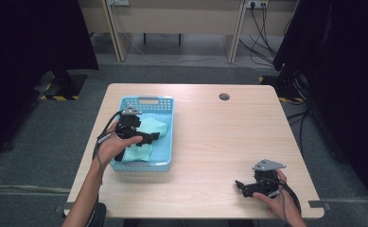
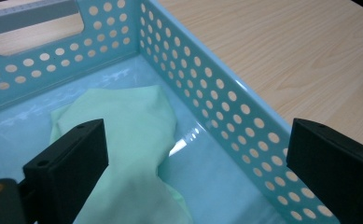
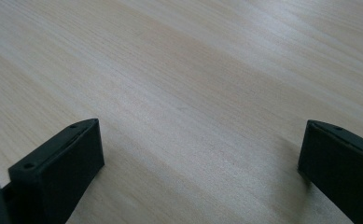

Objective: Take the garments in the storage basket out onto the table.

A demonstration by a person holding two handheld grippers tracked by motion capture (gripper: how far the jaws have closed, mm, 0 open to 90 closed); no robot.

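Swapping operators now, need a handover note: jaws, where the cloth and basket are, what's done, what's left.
Left gripper: jaws open, holding nothing, over the blue basket at the table's left side.
Right gripper: jaws open, empty, low over bare table near the front right.
Green cloth: crumpled inside the basket, not gripped.
Done: cloth is in the basket.
Left: probably just draw the left gripper clear.

Cloth half hidden, basket cropped
The left gripper covers the middle of the green cloth; the left gripper view's edges cut off the blue basket.
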